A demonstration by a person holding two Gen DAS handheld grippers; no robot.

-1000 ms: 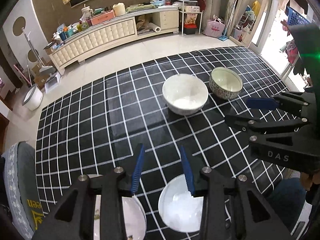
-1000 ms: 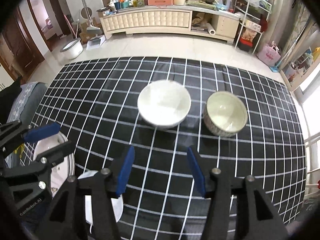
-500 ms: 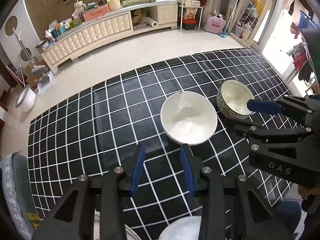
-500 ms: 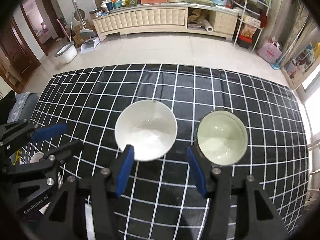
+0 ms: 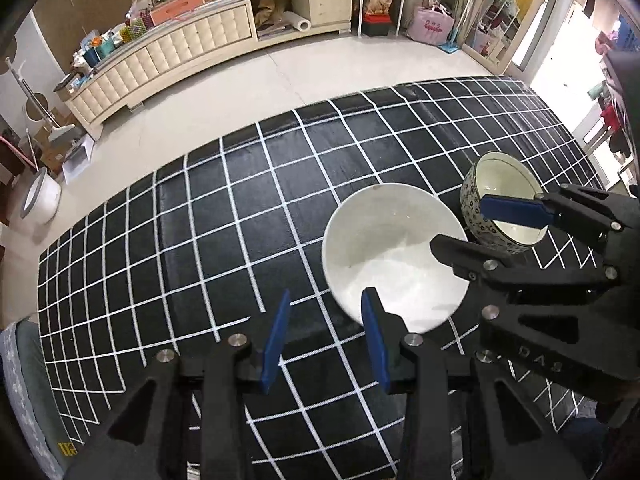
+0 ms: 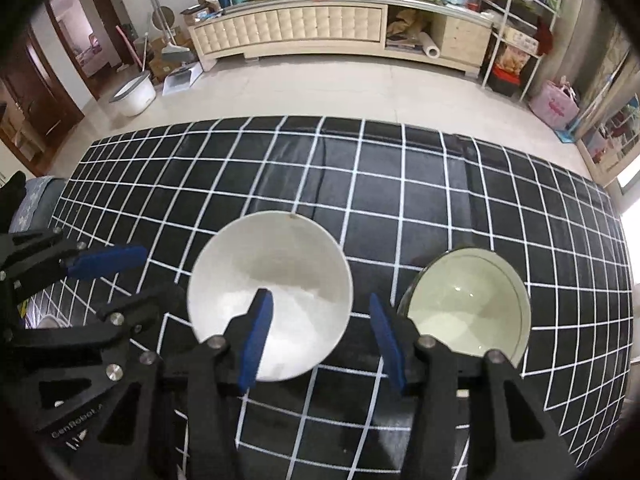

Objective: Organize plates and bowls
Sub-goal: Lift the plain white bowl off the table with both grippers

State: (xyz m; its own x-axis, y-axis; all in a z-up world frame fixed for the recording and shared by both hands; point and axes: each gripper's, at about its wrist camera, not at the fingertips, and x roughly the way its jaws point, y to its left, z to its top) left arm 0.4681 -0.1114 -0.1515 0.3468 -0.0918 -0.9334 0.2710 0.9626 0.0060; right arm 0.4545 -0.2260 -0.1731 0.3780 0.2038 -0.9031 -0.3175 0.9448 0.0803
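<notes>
**White bowl between both grippers**

White bowl point(image 6: 270, 296) upright on the checked mat point(image 6: 360, 184), touching nothing. Green bowl point(image 6: 466, 304) just beside it at 3 o'clock. Right gripper point(image 6: 316, 330) nearest, straddling its 3 o'clock rim, empty, jaws just narrowed. Left gripper point(image 5: 326, 336) at 7 o'clock, part open, empty.
</notes>
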